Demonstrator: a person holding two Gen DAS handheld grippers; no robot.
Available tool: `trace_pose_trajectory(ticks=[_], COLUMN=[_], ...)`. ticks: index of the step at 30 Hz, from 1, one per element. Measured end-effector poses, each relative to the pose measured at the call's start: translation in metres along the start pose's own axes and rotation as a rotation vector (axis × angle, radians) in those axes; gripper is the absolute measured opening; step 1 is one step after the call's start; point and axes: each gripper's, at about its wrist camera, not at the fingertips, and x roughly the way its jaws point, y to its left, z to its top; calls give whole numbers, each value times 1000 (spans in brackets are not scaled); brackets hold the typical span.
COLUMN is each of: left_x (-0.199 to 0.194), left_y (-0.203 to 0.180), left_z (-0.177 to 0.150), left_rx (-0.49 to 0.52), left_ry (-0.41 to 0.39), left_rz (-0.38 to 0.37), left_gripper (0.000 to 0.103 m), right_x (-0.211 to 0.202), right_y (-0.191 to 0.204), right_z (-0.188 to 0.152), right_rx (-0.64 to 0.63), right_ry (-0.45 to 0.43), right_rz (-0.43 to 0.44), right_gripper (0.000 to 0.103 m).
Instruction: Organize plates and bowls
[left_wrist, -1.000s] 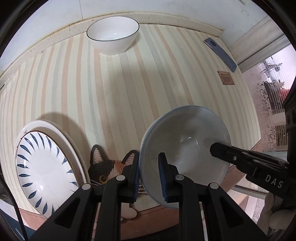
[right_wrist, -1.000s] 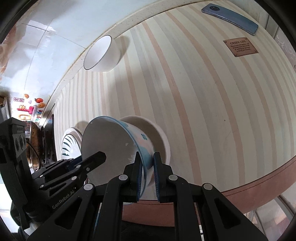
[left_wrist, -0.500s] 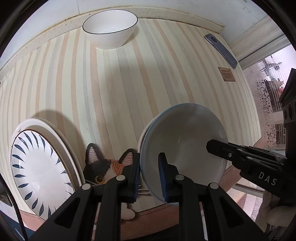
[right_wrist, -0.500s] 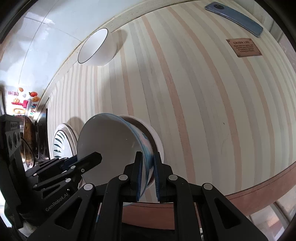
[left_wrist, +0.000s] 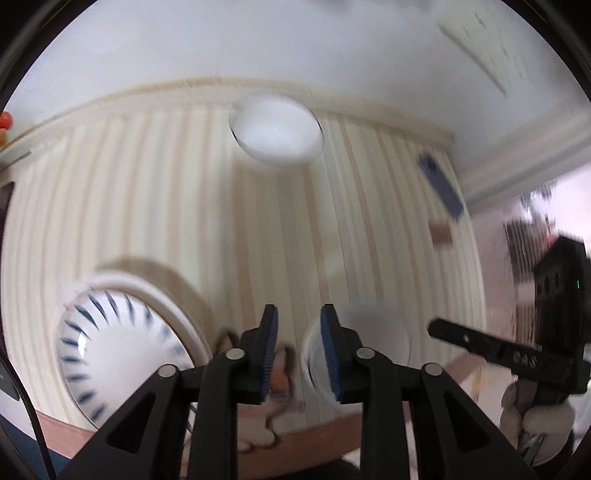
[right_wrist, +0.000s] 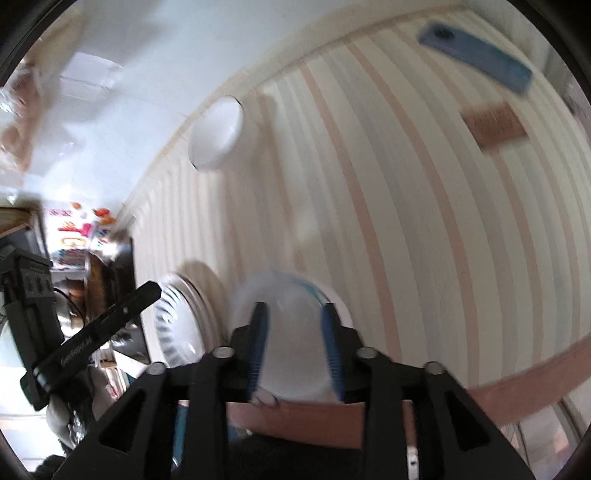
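Both views are motion-blurred. The blue-rimmed bowl (right_wrist: 288, 332) rests inside a wider white dish (right_wrist: 341, 308) at the near table edge. My right gripper (right_wrist: 293, 332) is open, its fingers straddling the bowl without clamping it. In the left wrist view the same bowl (left_wrist: 369, 354) is a smear just right of my left gripper (left_wrist: 298, 332), which is open with the bowl's left rim near its right pad. A white bowl (left_wrist: 276, 134) stands at the table's back edge. A stack of plates with blue leaf marks (left_wrist: 110, 354) lies at the left.
A cat-shaped mat (left_wrist: 280, 373) lies under the left fingers, on a striped tablecloth (left_wrist: 184, 203). A blue phone (right_wrist: 476, 64) and a brown label (right_wrist: 493, 123) lie at the far right. A white wall (left_wrist: 295, 55) runs along the back. A gloved hand (left_wrist: 532, 424) holds the other gripper.
Both grippers have let go of the blue-rimmed bowl and their fingers have spread. The bowl now sits in the white dish. Both cameras have tilted up, so the views are blurred.
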Motion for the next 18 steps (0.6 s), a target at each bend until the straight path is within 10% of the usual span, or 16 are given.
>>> trace_pose_trajectory(ticks=[9, 18], left_x=[38, 109], left_y=[41, 74], left_z=[112, 158], left_rx=[-148, -213], left_ry=[-59, 17], left_rz=[87, 107], left_gripper=[28, 28], right_x=[53, 139], right_y=[65, 77], right_z=[125, 208], right_rx=[-93, -110], right_ry=[-32, 34], right_rz=[3, -64], right_gripper=[49, 49])
